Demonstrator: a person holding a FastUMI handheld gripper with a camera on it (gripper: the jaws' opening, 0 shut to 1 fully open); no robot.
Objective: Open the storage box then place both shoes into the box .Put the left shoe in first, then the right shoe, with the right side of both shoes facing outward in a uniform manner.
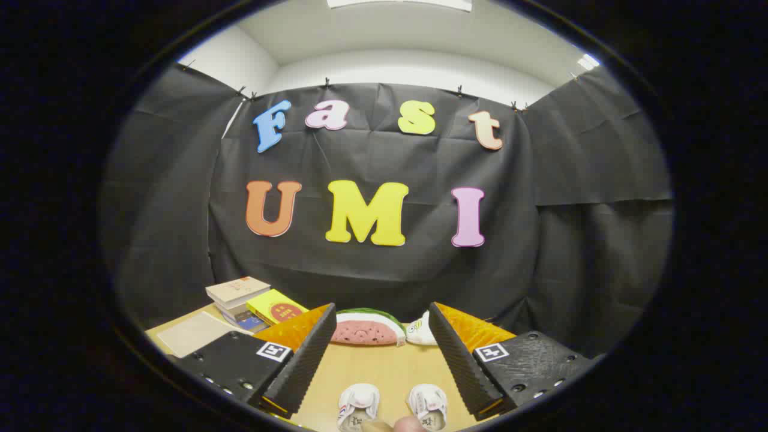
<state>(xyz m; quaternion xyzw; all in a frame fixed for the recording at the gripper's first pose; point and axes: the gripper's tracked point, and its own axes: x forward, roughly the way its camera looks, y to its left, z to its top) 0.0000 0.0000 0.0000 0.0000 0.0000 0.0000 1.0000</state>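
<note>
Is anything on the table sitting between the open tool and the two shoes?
Nothing visible does. The tool is open, and both shoes lie on the bare table between its fingers, near their bases. The watermelon plush lies beyond the fingertips.

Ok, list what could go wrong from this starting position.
1. The gripper is open and sits above the two shoes lying side by side between its fingers; they look alike, so taking the right shoe first is a real risk.
2. The shoes lie close together, so closing on one may nudge the other.
3. The watermelon toy and the stack of books lie just beyond the fingers; a forward sweep could knock them.
</note>
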